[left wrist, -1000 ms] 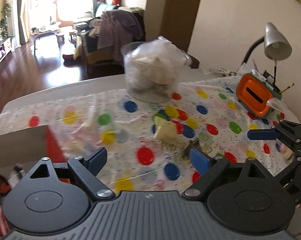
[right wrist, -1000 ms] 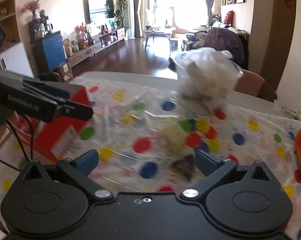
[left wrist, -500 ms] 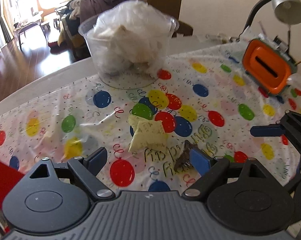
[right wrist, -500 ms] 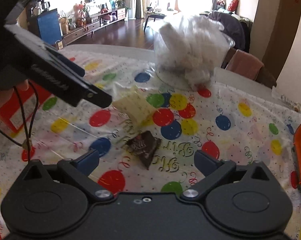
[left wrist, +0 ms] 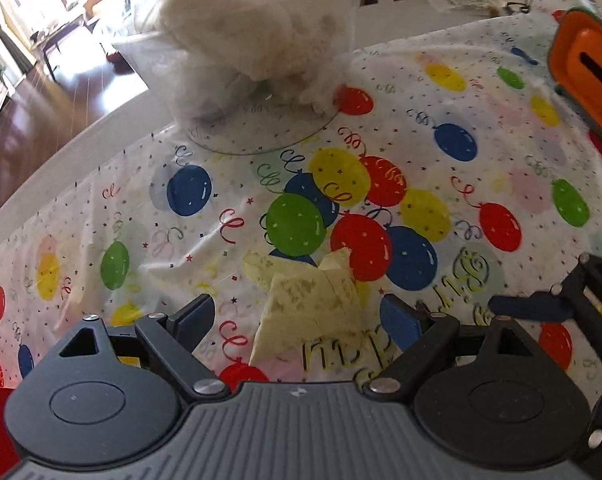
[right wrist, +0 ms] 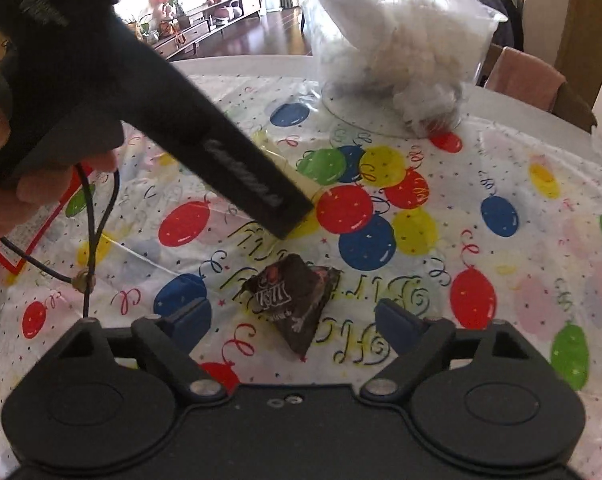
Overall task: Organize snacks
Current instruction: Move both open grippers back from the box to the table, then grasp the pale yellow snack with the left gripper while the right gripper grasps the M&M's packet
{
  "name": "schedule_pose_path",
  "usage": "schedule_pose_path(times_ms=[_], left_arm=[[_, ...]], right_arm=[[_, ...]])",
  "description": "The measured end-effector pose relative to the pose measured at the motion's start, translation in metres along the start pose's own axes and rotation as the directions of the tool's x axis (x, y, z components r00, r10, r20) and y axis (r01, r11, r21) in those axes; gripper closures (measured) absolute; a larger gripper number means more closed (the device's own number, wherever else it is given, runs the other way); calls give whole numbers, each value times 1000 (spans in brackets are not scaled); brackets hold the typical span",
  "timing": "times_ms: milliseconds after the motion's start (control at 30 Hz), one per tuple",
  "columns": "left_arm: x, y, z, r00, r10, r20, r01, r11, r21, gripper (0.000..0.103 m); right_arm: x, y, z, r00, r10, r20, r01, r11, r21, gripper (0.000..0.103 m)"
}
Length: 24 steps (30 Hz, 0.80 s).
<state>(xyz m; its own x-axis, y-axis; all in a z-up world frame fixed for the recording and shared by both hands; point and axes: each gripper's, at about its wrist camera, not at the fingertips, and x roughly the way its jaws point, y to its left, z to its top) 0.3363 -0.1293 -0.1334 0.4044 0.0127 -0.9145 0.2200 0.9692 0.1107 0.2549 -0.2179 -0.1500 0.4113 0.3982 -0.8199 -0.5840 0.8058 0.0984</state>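
A pale yellow snack packet (left wrist: 309, 304) lies on the balloon tablecloth, between the fingers of my open left gripper (left wrist: 297, 320), which hovers low over it. A dark brown M&M's packet (right wrist: 297, 300) lies between the fingers of my open right gripper (right wrist: 289, 320). A clear plastic tub (left wrist: 257, 52) holding white wrapped snacks stands at the far side of the table; it also shows in the right wrist view (right wrist: 397, 48). The left gripper body (right wrist: 149, 100) crosses the right wrist view and hides most of the yellow packet there.
An orange box (left wrist: 585, 76) stands at the right edge of the table. A red-edged box (right wrist: 25, 236) lies at the left. The right gripper's finger (left wrist: 529, 306) shows at the right of the left wrist view. The balloon tablecloth (left wrist: 453, 148) covers the table.
Both grippers have moved forward and down towards the table. The yellow packet now sits between the left fingers and the brown packet between the right fingers. Both stay open.
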Motion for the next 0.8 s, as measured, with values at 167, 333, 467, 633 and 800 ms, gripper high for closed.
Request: schedule_pose_path(times_ms=[167,333,467,633,800], left_arm=[[14,-1,6,1000,0,-26,0,1000,-8,18],[24,-5,6,998,-6,-59,6,1000,2,36],[29,-4,5,997,-11,-72,10,1000,-11,44],[27,-3,2,998,-22,-64,21,1000,-16,47],[24,3,-3,998,-24,-53,22,999,-40,52]], right_arm=[[12,0,4,1000,15,-11,-16,1000,-15,24],[20,3,5,1000,2,-15,-3,999,-47,33],[25,6,3,1000,-14,-14,13,998,-64,41],[24,9,1,1000,-24,0,24,997,-74,49],[18,11,0,999,-26,21,28,998,-63,62]])
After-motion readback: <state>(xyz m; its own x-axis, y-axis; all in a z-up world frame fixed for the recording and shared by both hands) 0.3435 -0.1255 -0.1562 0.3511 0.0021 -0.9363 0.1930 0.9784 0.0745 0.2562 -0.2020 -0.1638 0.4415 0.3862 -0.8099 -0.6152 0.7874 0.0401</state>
